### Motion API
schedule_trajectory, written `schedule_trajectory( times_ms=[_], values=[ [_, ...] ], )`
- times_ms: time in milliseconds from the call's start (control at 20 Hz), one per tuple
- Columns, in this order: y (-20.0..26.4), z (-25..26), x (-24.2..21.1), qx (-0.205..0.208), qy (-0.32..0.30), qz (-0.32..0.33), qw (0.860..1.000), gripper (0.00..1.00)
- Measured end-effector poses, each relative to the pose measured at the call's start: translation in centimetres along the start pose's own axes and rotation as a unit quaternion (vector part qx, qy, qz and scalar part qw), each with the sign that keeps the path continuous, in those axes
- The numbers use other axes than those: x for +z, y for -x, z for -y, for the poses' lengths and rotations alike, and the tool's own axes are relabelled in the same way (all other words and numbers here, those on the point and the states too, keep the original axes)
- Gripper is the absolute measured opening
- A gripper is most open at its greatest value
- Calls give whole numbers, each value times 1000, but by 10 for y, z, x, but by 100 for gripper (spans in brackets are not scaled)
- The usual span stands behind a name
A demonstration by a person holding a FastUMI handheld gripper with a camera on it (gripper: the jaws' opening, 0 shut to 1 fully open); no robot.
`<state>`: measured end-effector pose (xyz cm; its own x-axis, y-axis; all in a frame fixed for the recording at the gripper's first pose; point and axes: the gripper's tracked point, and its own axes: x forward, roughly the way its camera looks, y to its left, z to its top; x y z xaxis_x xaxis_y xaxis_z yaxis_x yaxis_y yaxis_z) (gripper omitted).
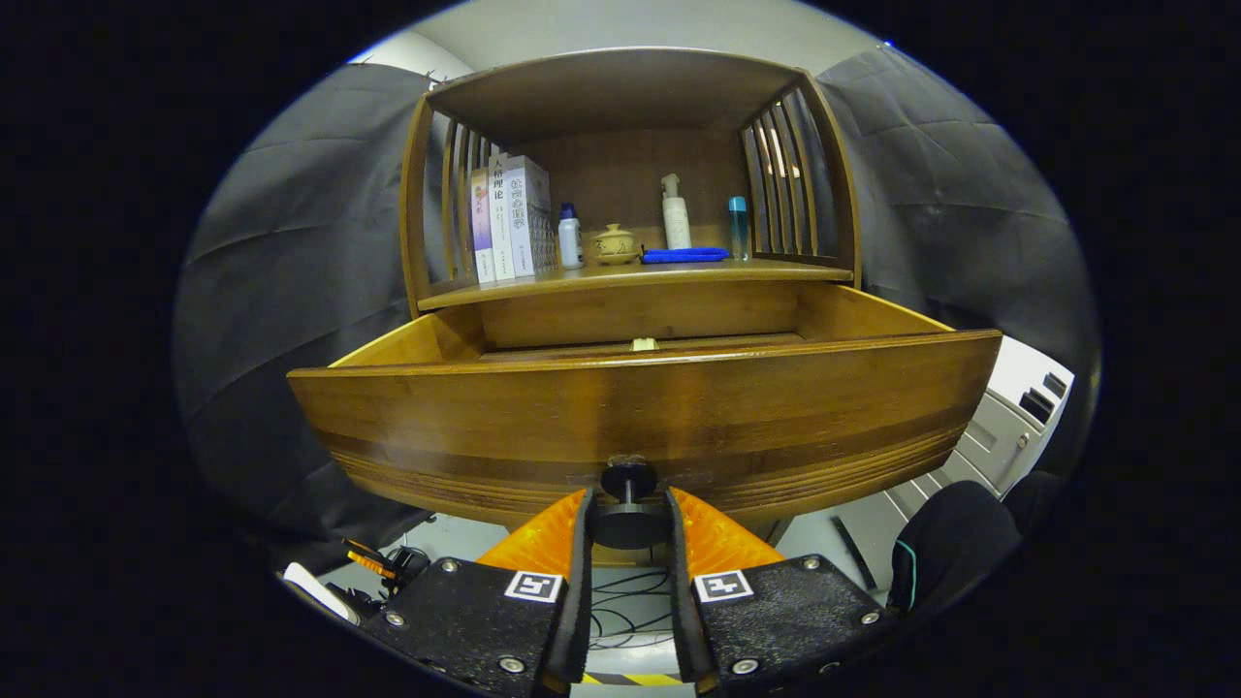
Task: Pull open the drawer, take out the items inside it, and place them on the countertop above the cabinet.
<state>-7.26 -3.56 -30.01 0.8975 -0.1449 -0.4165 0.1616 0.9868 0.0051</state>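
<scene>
Gripper view: the gripper (pixel 628 519) points at the drawer (pixel 640 417) front, and its two fingers stand a narrow gap apart with the round dark knob (pixel 628 523) between them — each finger lies against a side of the knob, so the fingers are closed on it. The drawer stands pulled well out from the wooden cabinet (pixel 630 174), its front panel directly ahead at 12 o'clock from the fingertips. Inside the drawer, a small pale item (pixel 645 344) shows just over the front edge; what it is cannot be told. Above the drawer runs the countertop (pixel 620 278), enclosed by slatted side walls and a roof panel. On the countertop, from 11 o'clock to 1 o'clock of the knob, stand: upright books (pixel 509 218), a small white bottle with a blue cap (pixel 570 237), a squat lidded pot (pixel 614 244), a flat blue cloth (pixel 684 255), a tall white pump bottle (pixel 675 213) behind the cloth, and a slim blue bottle (pixel 739 228). At 4 o'clock of the fingers — a dark sleeve (pixel 955 543).
</scene>
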Motion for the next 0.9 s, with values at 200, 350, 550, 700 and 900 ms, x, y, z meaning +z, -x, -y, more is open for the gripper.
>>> schedule_trajectory(
  times_ms=[200, 350, 550, 700, 900],
  values=[
    [1, -3, -3, 19, -18, -15, 1000, 39],
    [15, -10, 20, 49, -52, 4, 997, 62],
    [25, -1, 70, 37, -22, 31, 999, 96],
    [23, 3, 107, 31, -6, 32, 999, 96],
    [1, 14, 148, 9, 24, 22, 999, 96]
  ],
)
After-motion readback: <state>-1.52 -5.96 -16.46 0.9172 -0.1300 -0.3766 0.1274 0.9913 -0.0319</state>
